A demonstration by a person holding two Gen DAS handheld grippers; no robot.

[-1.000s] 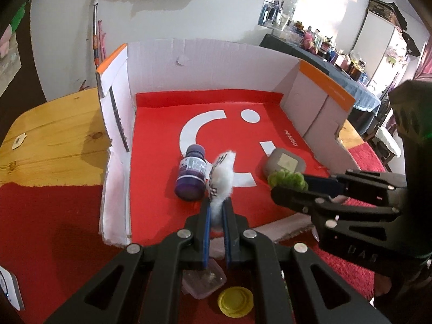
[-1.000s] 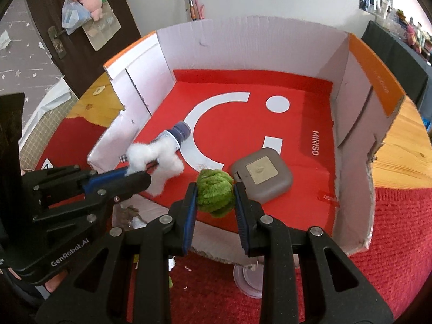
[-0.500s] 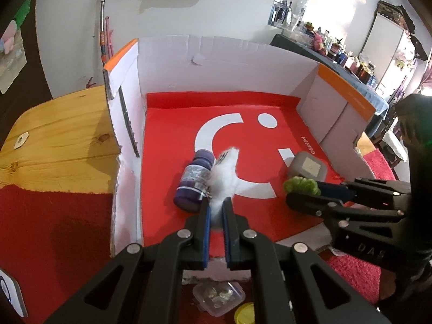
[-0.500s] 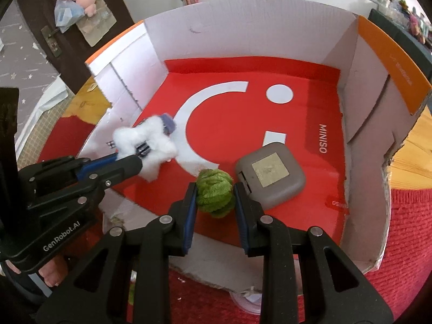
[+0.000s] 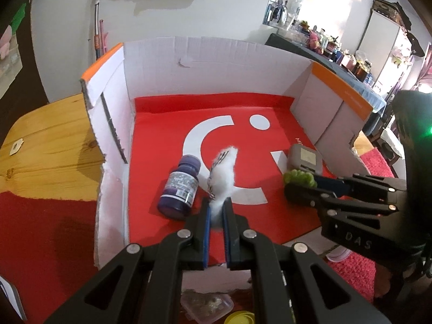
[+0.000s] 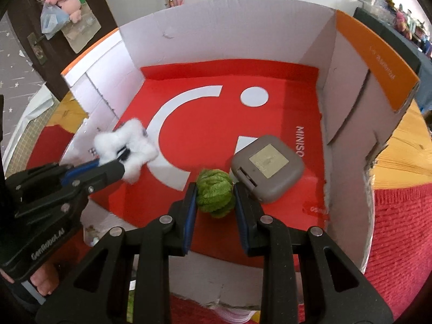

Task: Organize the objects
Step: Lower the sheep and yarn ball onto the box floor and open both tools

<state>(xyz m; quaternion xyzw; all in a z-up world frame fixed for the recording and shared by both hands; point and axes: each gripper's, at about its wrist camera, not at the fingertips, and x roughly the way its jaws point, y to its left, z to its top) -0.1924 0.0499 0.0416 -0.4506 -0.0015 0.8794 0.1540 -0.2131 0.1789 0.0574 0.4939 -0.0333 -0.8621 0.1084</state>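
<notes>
I have both grippers over the box (image 6: 375, 62), each carrying one soft item in. Left gripper (image 5: 216, 210) is pressed nearly together, pinching the white fluff (image 5: 224, 172) by its lower end so the rest sticks up past the tips; a thin squashy thing needs that tight a squeeze. Right gripper (image 6: 214, 201) pinches the green scrunchie (image 6: 214, 197) across its middle, jaws a little apart because the bundle is thicker. Both point down into the box, near its low front wall, which is the easy way in.

Already lying on the red floor: the bottle (image 5: 181, 186) on its side, just left of the fluff, and the grey case (image 6: 266, 167) flat, just beside the scrunchie. I judge the items hang above the floor, not resting, though I can't tell for sure. Next I'd let go where neither lands on the bottle or case. Loose bits lie outside on the red cloth (image 5: 40, 229).
</notes>
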